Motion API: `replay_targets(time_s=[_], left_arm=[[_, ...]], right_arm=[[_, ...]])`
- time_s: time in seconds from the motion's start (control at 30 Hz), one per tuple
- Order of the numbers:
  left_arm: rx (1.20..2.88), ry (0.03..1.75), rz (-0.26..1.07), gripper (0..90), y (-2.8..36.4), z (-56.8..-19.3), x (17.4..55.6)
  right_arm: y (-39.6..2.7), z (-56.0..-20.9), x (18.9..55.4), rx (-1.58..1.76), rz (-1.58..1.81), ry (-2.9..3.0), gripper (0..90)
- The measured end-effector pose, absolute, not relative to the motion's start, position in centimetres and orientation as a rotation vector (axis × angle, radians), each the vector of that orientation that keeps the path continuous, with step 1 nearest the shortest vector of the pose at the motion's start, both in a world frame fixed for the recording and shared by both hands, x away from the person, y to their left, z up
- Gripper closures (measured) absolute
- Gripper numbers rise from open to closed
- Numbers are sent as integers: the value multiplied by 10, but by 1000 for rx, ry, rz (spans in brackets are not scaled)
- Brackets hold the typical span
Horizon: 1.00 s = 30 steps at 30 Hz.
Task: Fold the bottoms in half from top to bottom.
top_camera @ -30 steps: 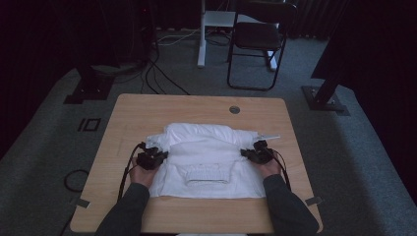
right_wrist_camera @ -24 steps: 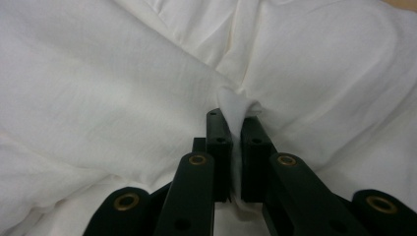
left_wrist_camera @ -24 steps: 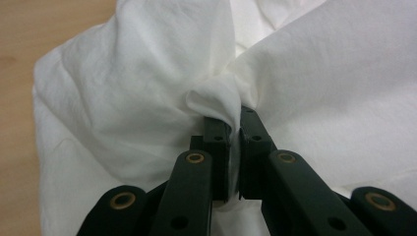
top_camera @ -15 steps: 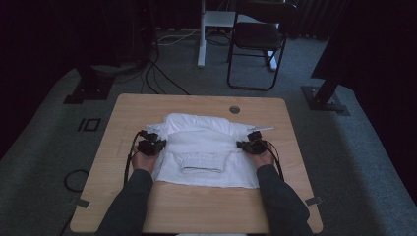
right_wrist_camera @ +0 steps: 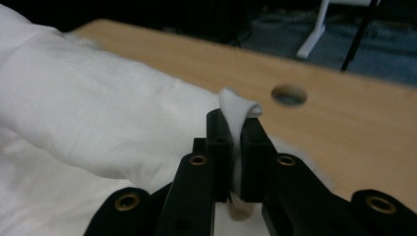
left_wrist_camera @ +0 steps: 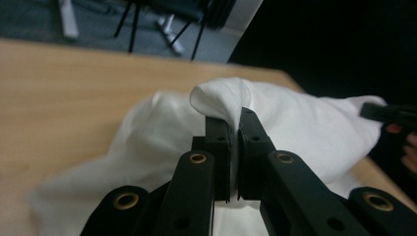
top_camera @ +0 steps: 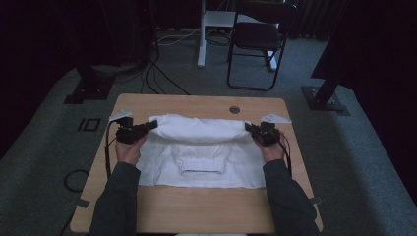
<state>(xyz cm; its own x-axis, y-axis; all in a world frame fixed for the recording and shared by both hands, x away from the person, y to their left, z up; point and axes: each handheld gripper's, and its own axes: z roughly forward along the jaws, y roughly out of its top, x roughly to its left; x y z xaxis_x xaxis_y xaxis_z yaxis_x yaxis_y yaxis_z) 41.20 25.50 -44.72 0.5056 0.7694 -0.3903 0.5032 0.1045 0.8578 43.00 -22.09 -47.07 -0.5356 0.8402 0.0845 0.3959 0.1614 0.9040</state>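
A white garment [top_camera: 199, 150] lies spread on the wooden tabletop [top_camera: 196, 211], its far portion lifted into a puffed fold that hangs between the two grippers. The left hand-held gripper [top_camera: 151, 125] pinches the fold's left end; in the left gripper view its jaws are closed tight on a peak of white cloth [left_wrist_camera: 223, 98]. The right hand-held gripper [top_camera: 249, 129] clamps the fold's right end, with a small curl of fabric [right_wrist_camera: 238, 110] poking up between its closed jaws. A round cable hole [top_camera: 234, 109] sits in the tabletop beyond the garment. A black folding chair [top_camera: 255, 42] stands on the grey carpet behind.
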Motion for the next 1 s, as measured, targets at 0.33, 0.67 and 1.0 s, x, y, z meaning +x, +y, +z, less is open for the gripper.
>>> replay_targets(time_s=[0.33,0.67,1.0], left_arm=[[1589,1043,287,863,263,-438,367],[1667,1132,160,672,275,-489,338],[1739,1073,281,630,225,-452,365]], right_arm=[[-228,-446,383,1042,1441,1964,854],[-236,-511,342,1167,1367,2131,644],[-201,-477,365,1159,1327,2085,520]])
